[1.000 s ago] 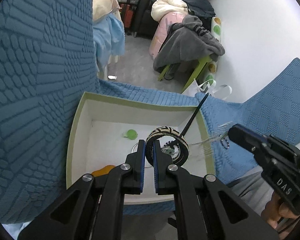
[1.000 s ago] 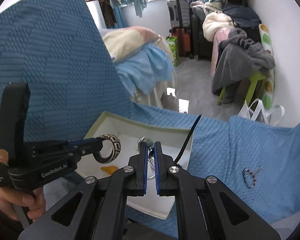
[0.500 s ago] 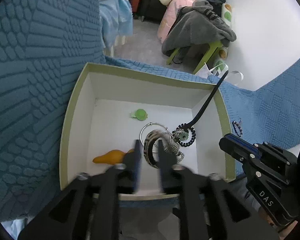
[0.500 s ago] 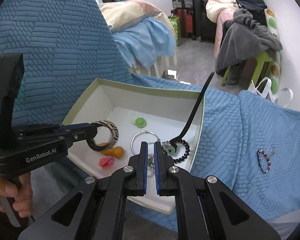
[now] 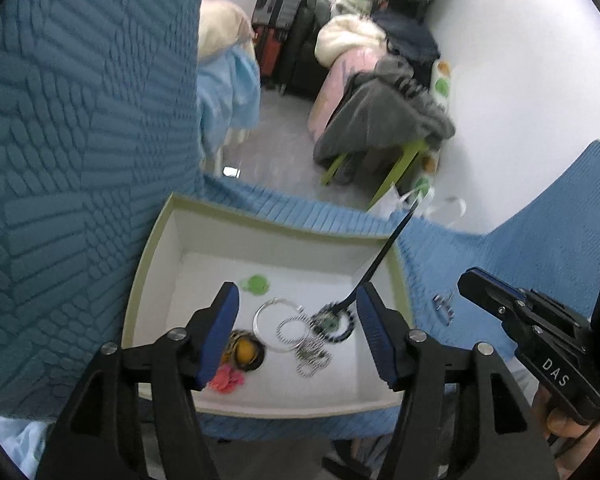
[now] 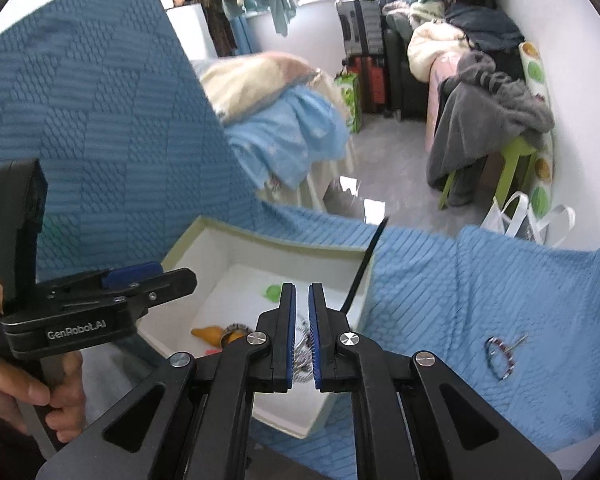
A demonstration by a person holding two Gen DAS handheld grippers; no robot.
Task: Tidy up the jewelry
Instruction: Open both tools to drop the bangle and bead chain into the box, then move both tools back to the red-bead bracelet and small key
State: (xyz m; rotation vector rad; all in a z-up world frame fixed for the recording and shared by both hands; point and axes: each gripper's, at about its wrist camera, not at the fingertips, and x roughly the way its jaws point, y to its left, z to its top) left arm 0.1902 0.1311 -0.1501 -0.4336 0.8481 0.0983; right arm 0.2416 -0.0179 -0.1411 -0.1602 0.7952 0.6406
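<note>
- My left gripper [image 5: 298,330] stands now wide apart above the box [image 5: 148,264], and nothing is between its two blue pads. It touches nothing that I can see.
- A moment ago this gripper was pinched on the patterned bangle [image 5: 244,350] and carried it over the box. Half a second ago the bangle was low inside, with the jaws just starting to part. Now the jaws are fully spread and the bangle lies on the box floor, near the front-left corner.
- The bangle rests around or against an orange piece [image 5: 243,353]; I cannot tell which. A pink piece [image 5: 226,380] is just beside it, toward the front wall.
- For the task I judge this item finished: it is in the box and let go.
- My right gripper [image 6: 302,338] is almost closed, with only a thin gap between the pads. I see nothing held in it. It hangs over the right side of the box, above the silver chains [image 5: 312,354].
- In the middle of the box floor lie a thin silver hoop [image 5: 268,322] and a dark beaded ring [image 5: 334,322], and a green piece [image 5: 256,283] is nearer the back wall.
- One small bracelet [image 6: 500,356] is not yet in the box. It lies on the blue cloth [image 6: 480,280], to the right of the box and well apart from it. I think it is the next thing to collect, and the right gripper is the nearer one.
</note>
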